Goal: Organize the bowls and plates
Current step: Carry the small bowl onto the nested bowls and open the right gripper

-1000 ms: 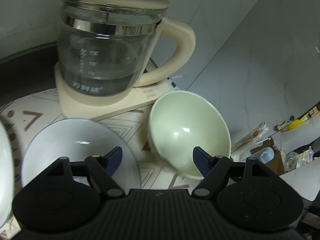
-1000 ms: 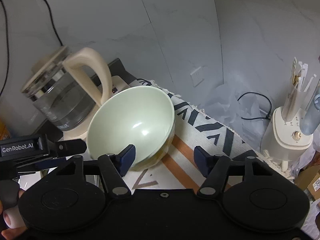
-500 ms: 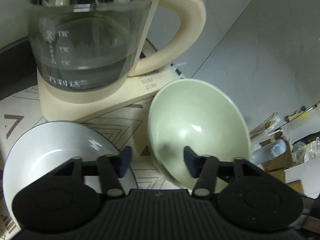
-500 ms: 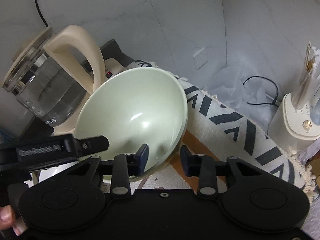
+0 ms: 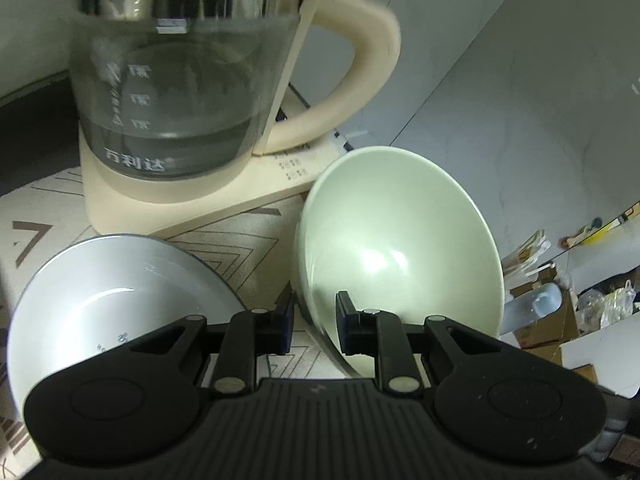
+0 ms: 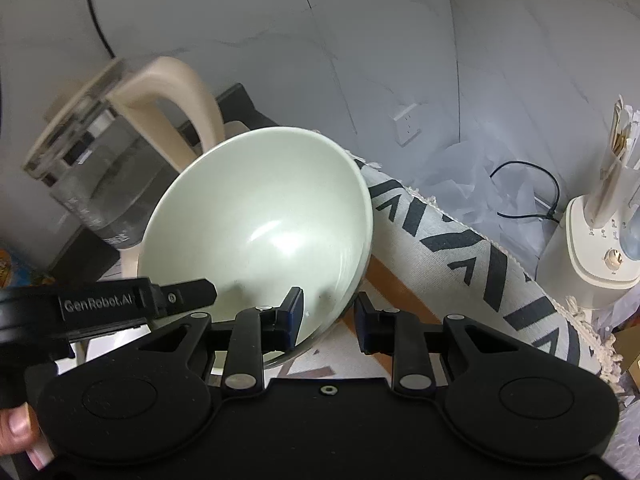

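Two tongs are clamped on one tilted pale green ceramic bowl [image 5: 396,248]: left tongs [image 5: 314,320] at its near-left rim, right tongs [image 6: 328,318] at its near-right rim.

The glass kettle [image 5: 176,92] carries the white brand print "万利达" low on its wall, near its cream base; the scale marks above it are too blurred to read. The left gripper's black body [image 6: 96,308] bears the raised lettering "GenRobot.AI".
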A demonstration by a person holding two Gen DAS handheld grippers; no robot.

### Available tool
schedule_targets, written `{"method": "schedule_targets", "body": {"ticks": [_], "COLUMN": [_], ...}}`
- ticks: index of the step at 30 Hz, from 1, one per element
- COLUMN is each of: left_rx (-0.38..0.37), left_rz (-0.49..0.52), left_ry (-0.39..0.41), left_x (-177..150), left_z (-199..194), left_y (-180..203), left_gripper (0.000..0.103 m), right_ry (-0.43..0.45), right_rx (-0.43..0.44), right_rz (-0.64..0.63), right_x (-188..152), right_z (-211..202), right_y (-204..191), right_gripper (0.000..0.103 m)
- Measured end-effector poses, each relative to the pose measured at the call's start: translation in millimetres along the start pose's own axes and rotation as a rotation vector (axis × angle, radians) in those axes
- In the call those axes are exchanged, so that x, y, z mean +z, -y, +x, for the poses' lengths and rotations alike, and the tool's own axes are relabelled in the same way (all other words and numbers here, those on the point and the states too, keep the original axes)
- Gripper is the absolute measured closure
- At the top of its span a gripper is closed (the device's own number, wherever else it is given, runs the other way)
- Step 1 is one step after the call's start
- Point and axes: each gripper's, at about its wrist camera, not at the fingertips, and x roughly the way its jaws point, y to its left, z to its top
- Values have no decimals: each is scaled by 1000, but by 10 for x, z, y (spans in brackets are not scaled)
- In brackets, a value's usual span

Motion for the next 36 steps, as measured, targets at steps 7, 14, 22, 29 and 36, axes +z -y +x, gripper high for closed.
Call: {"method": "schedule_targets", "body": {"ticks": [7, 14, 22, 29, 36], "left_rx": [-5, -1, -21, -34, -5], "left_rz": [-15, -19, -54, -50, -19], "left_ry": [48, 74, 87, 123, 150], "left_x": [-68, -171, -313, -484, -723], "left_z": [-315, -574, -927, -1218, -1525], "left_y": [17, 51, 56, 47, 44], "left_gripper": [83, 83, 83, 83, 83], "right_ry": [47, 93, 107, 148, 165], "right_rx": [44, 65, 96, 103, 122], "right_rz": [-16, -34, -23, -35, -42], "right_x": [-60, -115, -168, -346, -580], "right_z": [-262, -502, -869, -1150, -1397], "right_y": [-46, -104, -210, -299, -442], "right_gripper": [76, 76, 76, 76, 76]}}
